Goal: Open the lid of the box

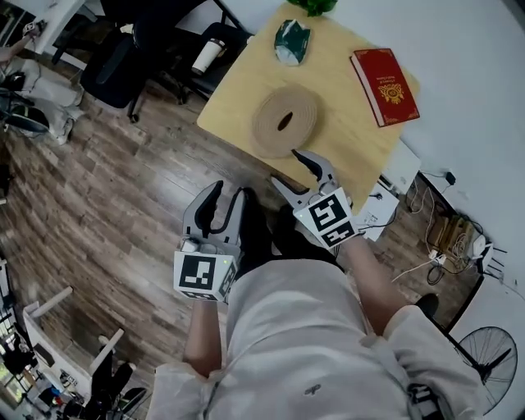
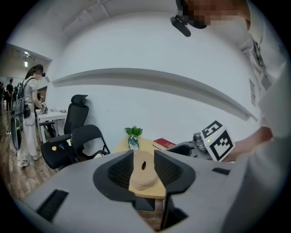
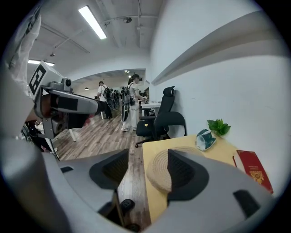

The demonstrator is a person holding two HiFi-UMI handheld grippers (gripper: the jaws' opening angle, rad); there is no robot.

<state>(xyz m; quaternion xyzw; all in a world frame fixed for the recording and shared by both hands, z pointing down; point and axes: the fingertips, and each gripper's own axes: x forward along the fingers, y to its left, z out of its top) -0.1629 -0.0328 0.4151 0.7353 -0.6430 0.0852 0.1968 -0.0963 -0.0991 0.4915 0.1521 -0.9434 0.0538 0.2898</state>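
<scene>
A round woven box (image 1: 285, 121) with a small slot in its flat lid lies on the light wooden table (image 1: 238, 90), near the front edge. My right gripper (image 1: 287, 168) hovers just short of that edge and points at the box; its jaws stand open with nothing between them. My left gripper (image 1: 228, 195) is lower left, over the wooden floor, also open and empty. The left gripper view frames the box (image 2: 142, 179) far off between the left gripper's (image 2: 143, 154) fingers. In the right gripper view the box (image 3: 157, 173) lies ahead of the right gripper (image 3: 148, 157).
A red book (image 1: 385, 86) lies on the table's right side, and a green-white object (image 1: 290, 43) and a plant (image 1: 312, 5) stand at the far end. Black office chairs (image 1: 123, 66) stand left of the table. A fan (image 1: 484, 361) is at the lower right, and people (image 2: 29, 118) stand in the background.
</scene>
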